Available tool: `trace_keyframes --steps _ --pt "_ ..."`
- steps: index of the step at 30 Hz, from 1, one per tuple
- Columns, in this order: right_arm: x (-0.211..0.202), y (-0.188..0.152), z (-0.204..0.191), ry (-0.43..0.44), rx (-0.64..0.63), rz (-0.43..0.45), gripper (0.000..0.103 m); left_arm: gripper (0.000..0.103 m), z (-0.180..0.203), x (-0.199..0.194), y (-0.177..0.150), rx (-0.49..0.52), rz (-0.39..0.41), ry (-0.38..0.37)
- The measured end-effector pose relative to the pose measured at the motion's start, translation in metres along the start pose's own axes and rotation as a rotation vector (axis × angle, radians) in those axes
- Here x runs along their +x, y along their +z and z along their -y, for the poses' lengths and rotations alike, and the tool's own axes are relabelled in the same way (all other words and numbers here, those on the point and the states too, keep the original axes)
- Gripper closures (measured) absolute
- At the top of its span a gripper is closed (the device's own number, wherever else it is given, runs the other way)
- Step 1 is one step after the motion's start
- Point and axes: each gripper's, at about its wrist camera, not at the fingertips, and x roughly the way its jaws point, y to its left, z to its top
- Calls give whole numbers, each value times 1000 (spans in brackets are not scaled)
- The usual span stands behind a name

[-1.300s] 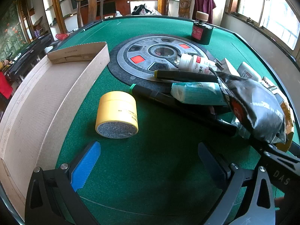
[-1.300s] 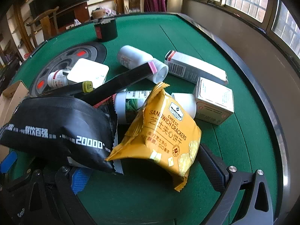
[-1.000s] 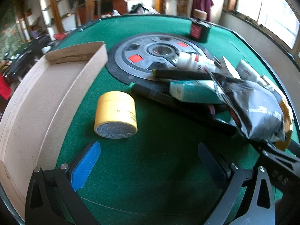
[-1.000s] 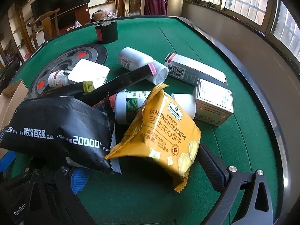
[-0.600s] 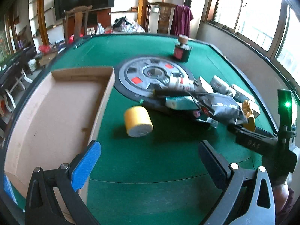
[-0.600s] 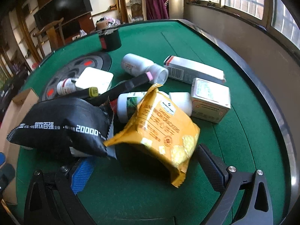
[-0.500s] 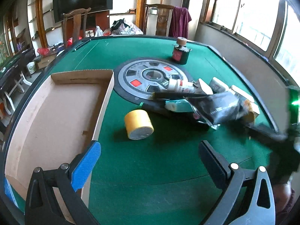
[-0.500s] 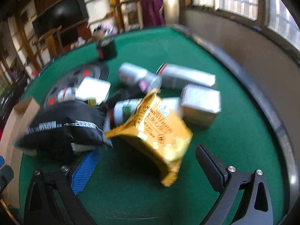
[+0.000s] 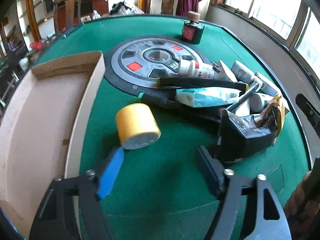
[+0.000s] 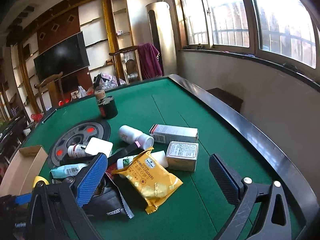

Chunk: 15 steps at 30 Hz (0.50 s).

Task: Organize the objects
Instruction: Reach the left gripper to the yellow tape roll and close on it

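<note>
A yellow tape roll [image 9: 138,126] lies on its side on the green table [image 9: 160,200], just past the blue left pad of my left gripper [image 9: 160,170]. The left gripper's jaws are closing with nothing between them. A black pouch [image 9: 246,136] lies crumpled off its right finger. My right gripper [image 10: 158,178] is open and held above the table. Below it, between its fingers as seen, lies a yellow cracker packet [image 10: 152,176]. The black pouch [image 10: 108,204] sits partly hidden behind its blue left pad.
An open cardboard box [image 9: 40,110] stands along the left. A pile of bottles, tubes and a tissue pack [image 9: 206,98] spreads over the round centre plate [image 9: 140,60]. Two small boxes [image 10: 180,144] lie near the right rail. A dark bottle [image 9: 191,32] stands at the back.
The left gripper drew back, then came in close to the yellow roll, and its jaws narrowed. The right gripper rose and tilted up, so the pouch and packet sit lower in its view.
</note>
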Motion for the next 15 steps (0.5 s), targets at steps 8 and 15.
trace_keyframes --steps 8,15 --pt "12 -4 0 20 11 -59 0 57 -9 6 12 -21 -3 -18" --pt "17 -6 -1 24 5 -85 0 47 10 13 24 169 14 62"
